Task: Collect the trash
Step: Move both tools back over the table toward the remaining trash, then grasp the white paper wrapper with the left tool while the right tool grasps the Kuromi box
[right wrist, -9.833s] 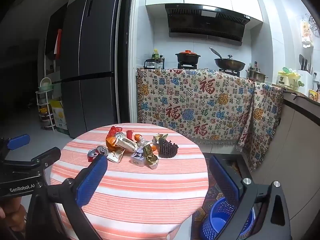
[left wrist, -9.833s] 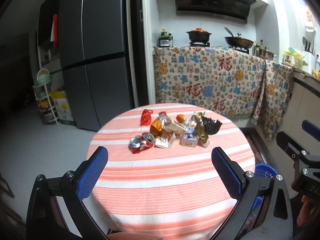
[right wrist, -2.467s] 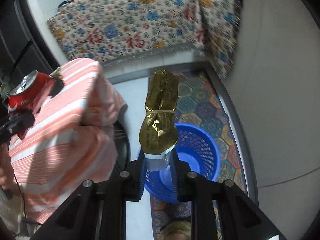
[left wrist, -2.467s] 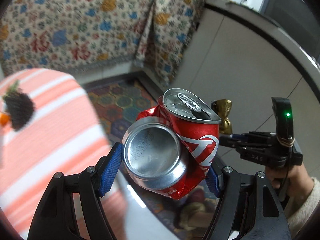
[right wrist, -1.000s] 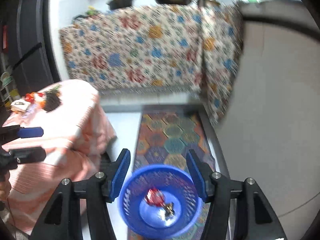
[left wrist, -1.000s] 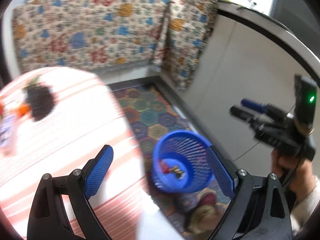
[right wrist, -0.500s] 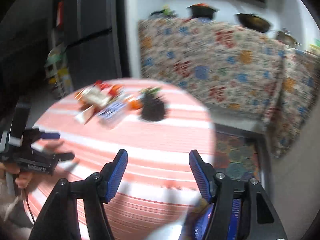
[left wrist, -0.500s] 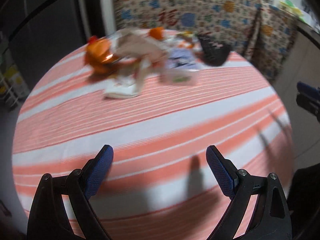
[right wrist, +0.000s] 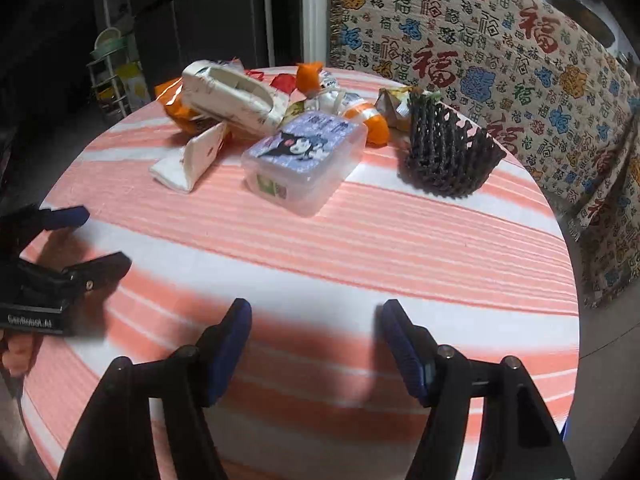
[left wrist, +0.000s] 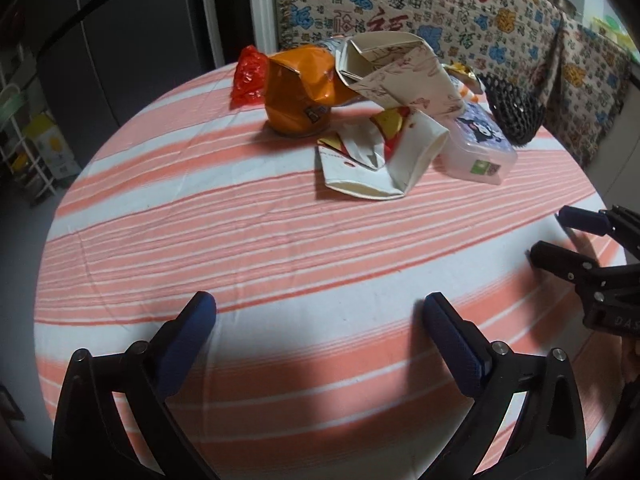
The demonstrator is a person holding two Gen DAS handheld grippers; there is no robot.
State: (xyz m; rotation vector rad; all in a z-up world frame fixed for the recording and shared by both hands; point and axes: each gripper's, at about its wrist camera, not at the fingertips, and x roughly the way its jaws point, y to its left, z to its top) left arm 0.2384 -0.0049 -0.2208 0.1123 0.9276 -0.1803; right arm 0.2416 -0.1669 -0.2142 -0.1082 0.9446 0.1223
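Note:
A heap of trash lies at the far side of the round striped table (left wrist: 248, 248) (right wrist: 400, 248): an orange foil bag (left wrist: 300, 92), a folded paper carton (left wrist: 396, 68) (right wrist: 232, 96), a white paper bag (left wrist: 376, 160) (right wrist: 188, 160), a clear plastic box (left wrist: 478, 148) (right wrist: 306, 160), a black foam net (left wrist: 514, 110) (right wrist: 452, 156) and a red wrapper (left wrist: 250, 76). My left gripper (left wrist: 320, 320) hovers over the near table edge, its jaws opening with nothing between them. My right gripper (right wrist: 316, 320) also hangs over the near edge, jaws opening and empty. Each gripper shows in the other's view, the right gripper (left wrist: 568, 236) and the left gripper (right wrist: 80, 240).
A patterned cloth (left wrist: 440, 4) (right wrist: 500, 60) hangs over the counter behind the table. A dark fridge (left wrist: 132, 40) and a small rack (right wrist: 112, 76) stand at the back left. A hand (right wrist: 16, 352) grips the left tool.
Both grippers swung from the blue basket on the floor back over the table, and the trash heap now sits closer. Both stand empty and a little wider.

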